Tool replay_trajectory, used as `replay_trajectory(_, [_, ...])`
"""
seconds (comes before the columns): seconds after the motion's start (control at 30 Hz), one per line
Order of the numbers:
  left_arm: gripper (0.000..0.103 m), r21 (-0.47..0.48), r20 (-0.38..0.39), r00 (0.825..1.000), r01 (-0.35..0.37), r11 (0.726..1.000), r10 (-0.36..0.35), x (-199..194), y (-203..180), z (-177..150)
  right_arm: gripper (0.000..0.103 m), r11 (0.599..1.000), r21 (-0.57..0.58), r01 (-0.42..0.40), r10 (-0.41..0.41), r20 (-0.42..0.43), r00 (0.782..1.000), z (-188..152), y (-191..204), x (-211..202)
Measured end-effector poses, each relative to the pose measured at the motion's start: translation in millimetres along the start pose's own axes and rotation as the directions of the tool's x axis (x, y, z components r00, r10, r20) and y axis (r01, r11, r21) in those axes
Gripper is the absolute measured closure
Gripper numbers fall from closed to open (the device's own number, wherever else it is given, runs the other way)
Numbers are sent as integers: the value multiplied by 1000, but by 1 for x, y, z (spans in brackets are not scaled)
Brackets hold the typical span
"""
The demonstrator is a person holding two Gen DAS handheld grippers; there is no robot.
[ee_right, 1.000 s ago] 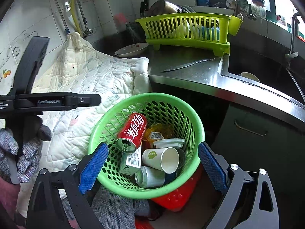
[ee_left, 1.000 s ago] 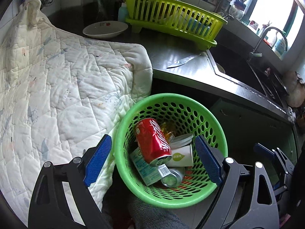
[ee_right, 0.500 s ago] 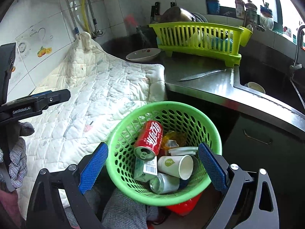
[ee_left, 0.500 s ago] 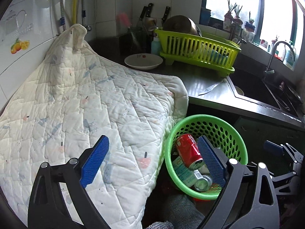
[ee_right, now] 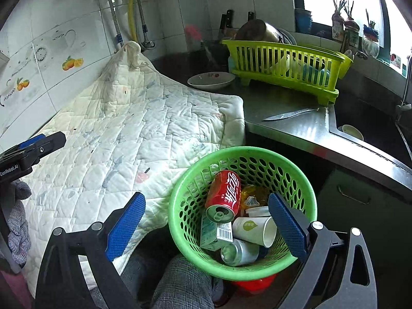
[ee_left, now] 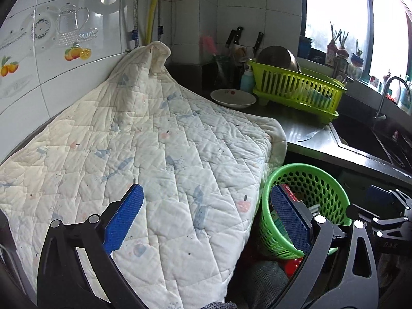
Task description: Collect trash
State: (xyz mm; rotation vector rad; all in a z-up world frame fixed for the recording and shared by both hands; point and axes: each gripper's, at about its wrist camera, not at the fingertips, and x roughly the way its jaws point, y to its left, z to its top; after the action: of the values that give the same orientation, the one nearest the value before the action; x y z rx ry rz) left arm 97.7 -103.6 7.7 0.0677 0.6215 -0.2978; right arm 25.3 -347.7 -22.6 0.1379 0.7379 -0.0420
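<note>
**Both claws empty; trash sits in the basket**

Left side: the left claw [ee_left: 206,219] hangs with its jaws spread wide and nothing between them, above a white quilted cloth [ee_left: 159,154] that covers the table and drapes over its front edge. No loose trash is visible on the cloth.

Centre: the green basket [ee_right: 180,206] stands below the table edge, just beside the hanging cloth. It holds a red can [ee_right: 225,193], a paper cup [ee_right: 253,230], a silver can [ee_right: 238,252] and a carton [ee_right: 215,234]. The right claw [ee_right: 206,228] is above it, jaws likewise wide apart and empty.

Right side: a knife [ee_right: 291,114] lies on the bare steel table near the sink, with a dish rack [ee_right: 283,69] and a bowl [ee_right: 211,80] behind.

Risks, as judged: a claw finger could snag the draped cloth and drag it off the table. The basket looks to rest on a red object, so a knock might tip it and spill the cans. Reaching rightward brings the claw near the knife blade.
</note>
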Motion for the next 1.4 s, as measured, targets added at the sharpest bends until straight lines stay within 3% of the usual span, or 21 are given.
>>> replay_trajectory(0.57, [5,-25,31,996,-78,997,79,-25,33,-27,10,1000,-15,-1,1,17,1000,1,21,-11])
replay_trajectory(1.4, [5,-14,111,988,-102,995,103,-45,16,-30,9,1000,-20,13,-11,86,996,3,22,-32])
